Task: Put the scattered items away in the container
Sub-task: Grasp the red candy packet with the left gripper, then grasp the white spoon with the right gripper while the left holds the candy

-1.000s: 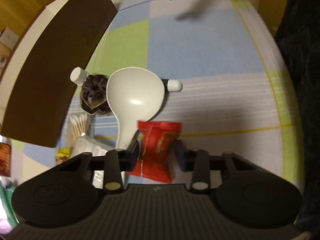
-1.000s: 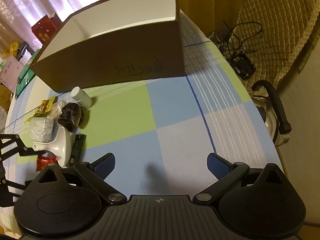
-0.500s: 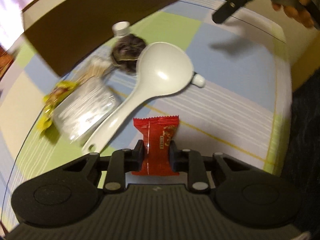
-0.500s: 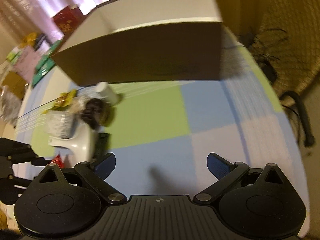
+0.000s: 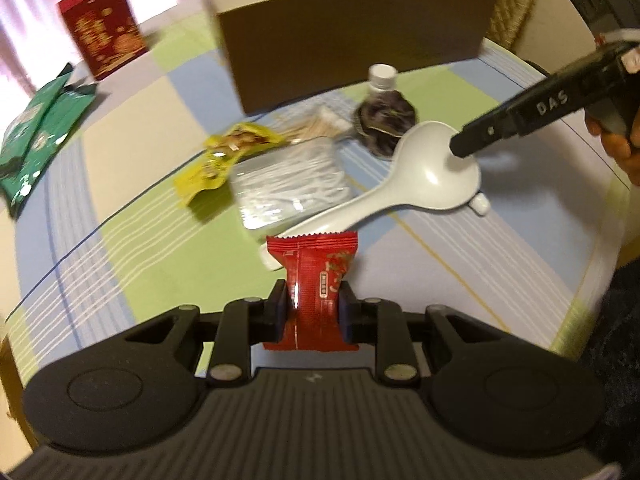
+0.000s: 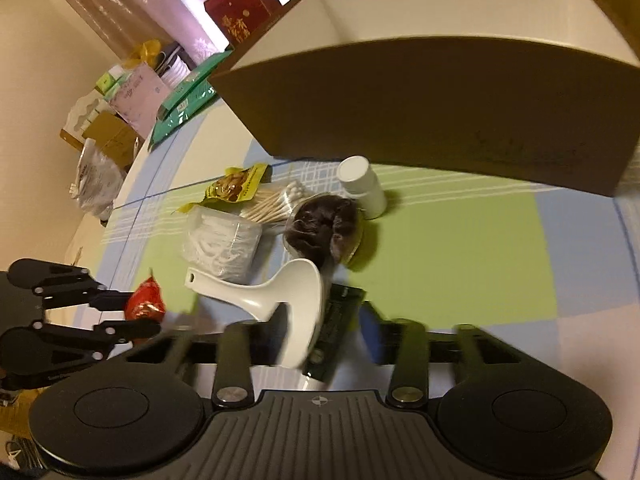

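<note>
From the left wrist, the left claw (image 5: 311,314) pinches a red snack packet (image 5: 316,280) above the checked table (image 5: 460,280), now lifted clear and turned toward the brown box (image 5: 352,40). From the right wrist, the right claw (image 6: 326,336) has just been closing around the bowl of the white ladle (image 6: 296,300), whether its blurred pads press it I cannot tell; a second ago it stood spread over bare cloth.
</note>
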Available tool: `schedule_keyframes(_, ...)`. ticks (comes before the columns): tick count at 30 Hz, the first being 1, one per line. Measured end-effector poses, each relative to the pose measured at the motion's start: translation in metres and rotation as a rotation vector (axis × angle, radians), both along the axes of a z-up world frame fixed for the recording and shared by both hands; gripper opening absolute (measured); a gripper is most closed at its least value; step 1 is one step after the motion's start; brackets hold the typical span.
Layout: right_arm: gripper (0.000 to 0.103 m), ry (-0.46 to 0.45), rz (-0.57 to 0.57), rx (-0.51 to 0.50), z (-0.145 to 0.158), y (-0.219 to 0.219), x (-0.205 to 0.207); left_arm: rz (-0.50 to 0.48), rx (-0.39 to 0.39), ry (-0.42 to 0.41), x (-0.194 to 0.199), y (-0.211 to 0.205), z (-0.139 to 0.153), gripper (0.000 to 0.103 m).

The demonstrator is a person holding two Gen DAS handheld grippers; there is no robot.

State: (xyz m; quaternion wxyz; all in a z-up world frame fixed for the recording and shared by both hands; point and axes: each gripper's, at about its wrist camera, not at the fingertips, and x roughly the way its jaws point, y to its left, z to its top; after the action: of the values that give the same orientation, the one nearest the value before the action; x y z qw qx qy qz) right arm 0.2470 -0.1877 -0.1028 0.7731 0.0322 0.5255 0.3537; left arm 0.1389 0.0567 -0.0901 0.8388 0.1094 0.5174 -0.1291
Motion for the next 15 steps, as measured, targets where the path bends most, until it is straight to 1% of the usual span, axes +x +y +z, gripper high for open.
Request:
schedule_keyframes(4,0.042,-0.003,-0.002,-0.01,-0.005,0.008,0.005,0.054,0.003,-0.008,0.0,0.012,0.004,0.021)
schedule_keyframes(6,0.028,0.002,0.004,-0.01,-0.007,0.011,0.006,0.08,0.006,-0.01,0.001,0.018,0.005,0.021)
schedule_keyframes(7,0.018,0.01,0.004,-0.008,-0.008,0.012,0.006,0.089,0.008,-0.013,0.001,0.02,0.006,0.021)
schedule_keyframes(10,0.016,0.019,-0.013,-0.014,-0.011,0.011,0.006,0.106,0.006,-0.018,0.001,0.024,0.008,0.021)
schedule_keyframes(11,0.006,0.018,-0.014,-0.01,-0.01,0.01,0.006,0.111,0.005,-0.02,0.001,0.025,0.008,0.021)
schedule_keyframes(15,0.006,0.029,-0.013,0.005,-0.007,0.005,0.004,0.12,0.007,-0.021,0.002,0.026,0.008,0.021)
